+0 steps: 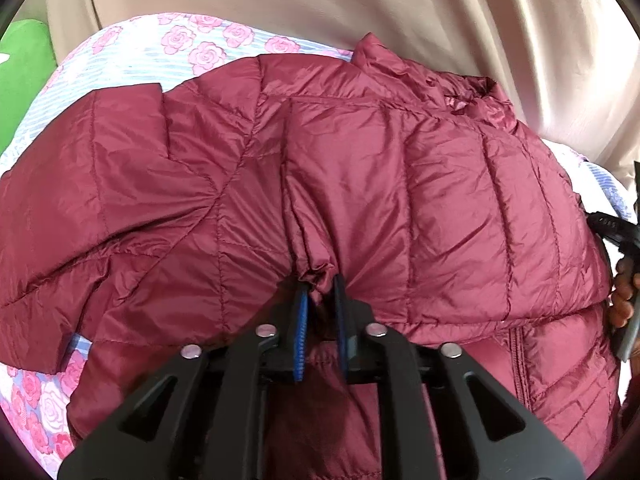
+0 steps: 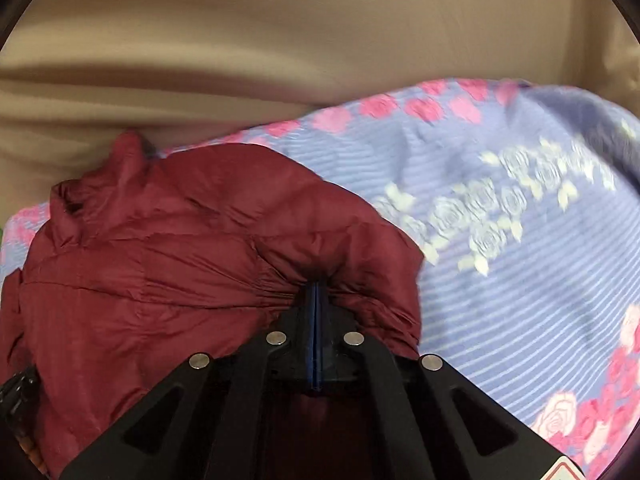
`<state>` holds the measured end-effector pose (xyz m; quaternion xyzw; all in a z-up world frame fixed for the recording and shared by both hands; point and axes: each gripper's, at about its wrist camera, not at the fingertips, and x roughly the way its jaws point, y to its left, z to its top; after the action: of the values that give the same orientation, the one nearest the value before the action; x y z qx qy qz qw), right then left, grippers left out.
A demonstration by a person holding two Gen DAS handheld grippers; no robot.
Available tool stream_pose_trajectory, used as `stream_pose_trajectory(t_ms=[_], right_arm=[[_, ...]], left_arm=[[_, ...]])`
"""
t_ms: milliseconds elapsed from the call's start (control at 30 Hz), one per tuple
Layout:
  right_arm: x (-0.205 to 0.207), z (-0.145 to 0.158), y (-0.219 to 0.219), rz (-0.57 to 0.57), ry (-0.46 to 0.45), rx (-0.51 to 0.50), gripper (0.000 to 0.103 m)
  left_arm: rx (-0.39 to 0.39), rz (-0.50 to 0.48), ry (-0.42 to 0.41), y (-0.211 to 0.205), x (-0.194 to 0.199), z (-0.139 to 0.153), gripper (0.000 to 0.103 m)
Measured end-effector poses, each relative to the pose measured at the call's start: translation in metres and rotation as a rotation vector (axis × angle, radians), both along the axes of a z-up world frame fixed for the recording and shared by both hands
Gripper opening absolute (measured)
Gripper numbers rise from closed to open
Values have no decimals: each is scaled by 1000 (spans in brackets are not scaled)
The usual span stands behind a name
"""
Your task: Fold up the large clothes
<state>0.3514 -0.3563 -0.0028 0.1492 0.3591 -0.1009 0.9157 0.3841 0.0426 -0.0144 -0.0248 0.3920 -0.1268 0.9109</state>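
Bedspread (image 1: 208,56): blue-striped, with pink roses.
Curtain (image 1: 320,4): beige, along its far edge.
Green object (image 1: 24,80): far-left corner.

Jacket (image 1: 360,184) lies on bedspread (image 1: 132,56) — curtain (image 1: 320,0) behind.

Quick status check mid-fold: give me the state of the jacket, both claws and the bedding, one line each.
Maroon puffer jacket: partly folded on the bed, one sleeve laid across the body, collar rumpled.
Left claw: slightly open, a bunched cuff between its pads.
Right claw: shut, fabric puckered around its tips.
Floral bedspread: spread flat beneath the jacket.
Beige curtain: hanging behind the bed.
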Motion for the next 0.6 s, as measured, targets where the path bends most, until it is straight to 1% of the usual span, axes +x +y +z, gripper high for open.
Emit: stream_pose_trajectory(t_ms=[100,133,167,200,233,267,300,333,367,400,433,467,500,567,600], right_arm=[[-7,9,1,-52,-6,-15,0],[-13,20,7,-85,-18,-45,0],[-18,30,14,-78,-34,-53,7],[-23,38,23,-58,-50,-51,12],[-30,51,40,-17,-72,-51,11],[-37,63,62,41,-90,-55,11],[-43,71,76,82,-101,-59,11],[-48,79,104,150,-109,-73,11],[-53,83,128,213,-108,-84,11],[-54,85,162,294,-99,-86,11],[-54,84,182,342,-91,-80,11],[-52,79,214,406,-72,-66,11],[-49,75,234,440,-59,-59,11],[-39,60,292,529,-22,-56,11],[-35,53,315,555,-10,-63,11]], left_arm=[[-17,0,3,2,1,0,14],[-37,2,5,5,1,0,14],[-62,10,5,10,0,1,14],[-85,23,12,17,-2,4,18],[-118,41,20,27,-5,7,25],[-150,51,19,37,-10,10,40],[-188,64,6,51,-16,16,50],[-223,90,-18,70,-28,26,53],[-241,106,-36,86,-36,33,60],[-252,122,-51,103,-44,39,64],[-255,153,-62,124,-53,46,65],[-257,184,-65,143,-61,49,67],[-257,229,-60,168,-69,52,68],[-255,303,-44,205,-78,51,69],[-259,346,-37,225,-82,49,69]])
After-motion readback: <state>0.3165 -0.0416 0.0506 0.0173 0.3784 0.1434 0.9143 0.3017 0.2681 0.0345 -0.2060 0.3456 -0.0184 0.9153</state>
